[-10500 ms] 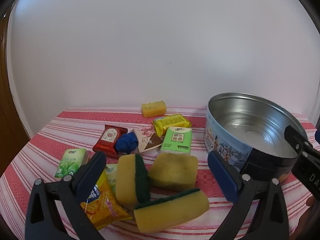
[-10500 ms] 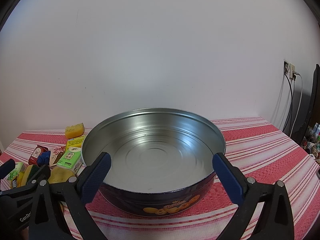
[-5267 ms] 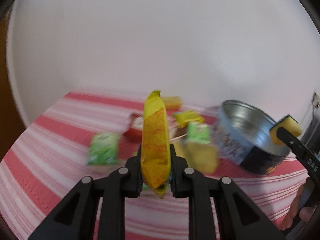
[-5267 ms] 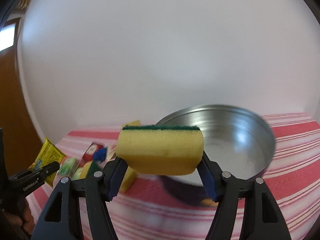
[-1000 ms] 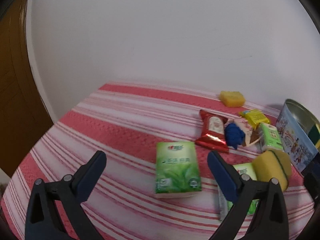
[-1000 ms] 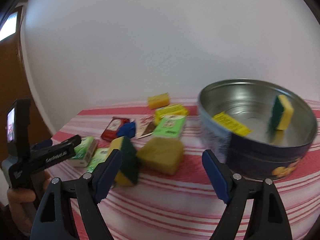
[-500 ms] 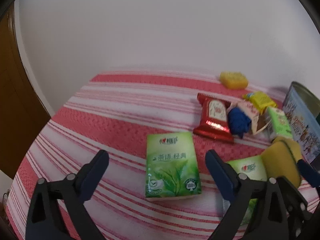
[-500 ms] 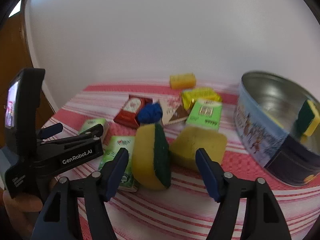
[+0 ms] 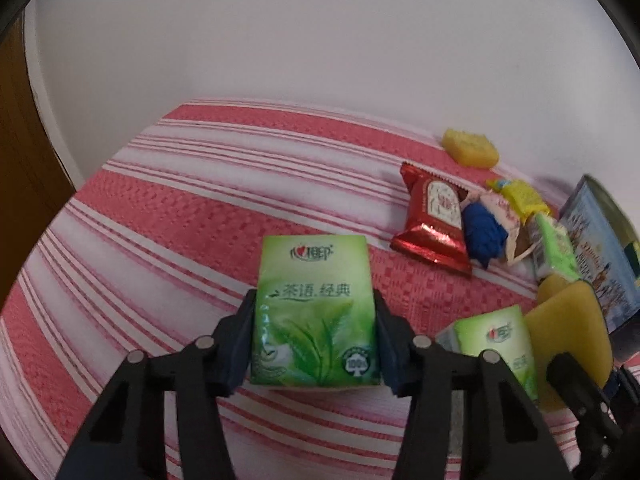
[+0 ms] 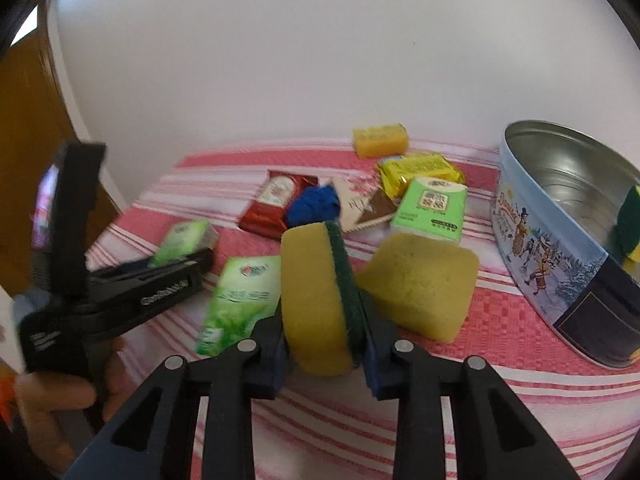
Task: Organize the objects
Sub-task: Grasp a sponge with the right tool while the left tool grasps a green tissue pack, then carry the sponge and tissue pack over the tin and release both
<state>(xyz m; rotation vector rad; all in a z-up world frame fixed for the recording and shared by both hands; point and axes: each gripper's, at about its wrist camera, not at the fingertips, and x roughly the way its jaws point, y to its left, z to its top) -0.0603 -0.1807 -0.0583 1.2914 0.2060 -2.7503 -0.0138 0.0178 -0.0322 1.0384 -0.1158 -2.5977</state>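
Note:
A green tea-leaf tissue pack (image 9: 314,312) lies on the red-striped tablecloth (image 9: 160,220). My left gripper (image 9: 314,340) has its jaws closing on it, with the blue pads against both long sides. A yellow sponge with a green scouring face (image 10: 316,300) stands on edge. My right gripper (image 10: 324,344) is closing on that sponge, one pad on each flat face. The round metal tin (image 10: 560,240) stands to the right with another yellow-green sponge (image 10: 630,220) inside. In the right wrist view the left gripper (image 10: 176,268) is at the left, held by a hand (image 10: 52,400).
A second green tissue pack (image 10: 240,300) and a plain yellow sponge (image 10: 420,280) flank the gripped sponge. Behind them lie a red snack packet (image 10: 276,196), a blue lump (image 10: 314,200), a yellow packet (image 10: 420,170), a light green pack (image 10: 432,204) and a small yellow sponge (image 10: 380,140) by the wall.
Both grippers went from wide open to closed around their objects. The left came forward and down over the green pack. The right came in on the upright sponge.

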